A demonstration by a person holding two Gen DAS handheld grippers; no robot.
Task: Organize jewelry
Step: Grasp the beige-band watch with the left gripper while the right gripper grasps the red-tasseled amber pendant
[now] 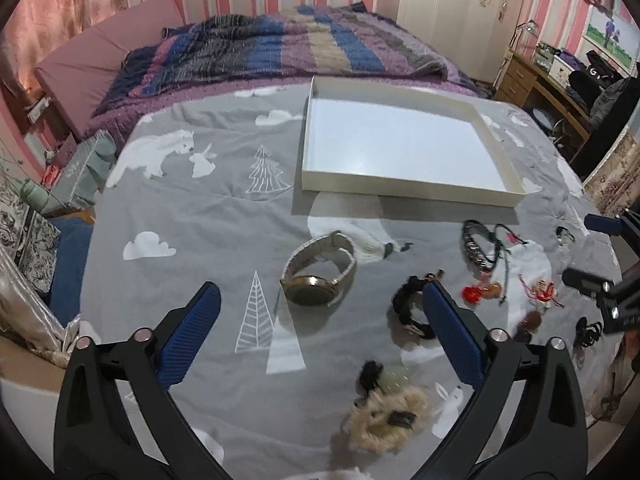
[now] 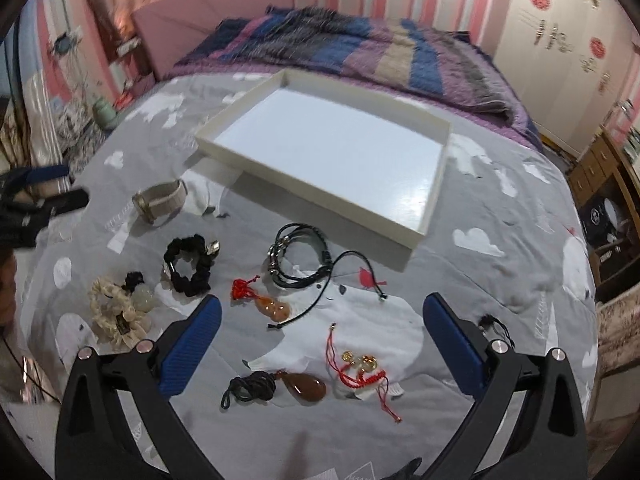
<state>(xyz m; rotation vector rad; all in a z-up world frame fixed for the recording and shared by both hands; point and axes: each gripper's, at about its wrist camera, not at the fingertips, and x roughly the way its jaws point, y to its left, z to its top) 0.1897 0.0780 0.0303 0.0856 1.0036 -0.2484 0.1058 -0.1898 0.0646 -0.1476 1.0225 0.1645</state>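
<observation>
- Lay spread over the bed, a grey bedcover (image 1: 192, 216) printed with clouds and bears
- Sat on it at the far side, a shallow white tray (image 2: 416, 229), bare inside
- Hovered above the cover with jaws apart and holding nothing, left gripper (image 1: 320, 336) and right gripper (image 2: 322, 340)
- Rested near the tray's left corner, a wristwatch (image 1: 316, 276)
- Lay between watch and pendants, a black scrunchie (image 2: 188, 268)
- Lay just before the right gripper, a brown pendant (image 2: 306, 386)

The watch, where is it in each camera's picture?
Left wrist view: the watch lies near the middle, just below the white tray's near-left corner.
Right wrist view: the watch lies at the left, left of and a little below the tray.
Shared landmark: the white tray on the grey bedspread.
</observation>
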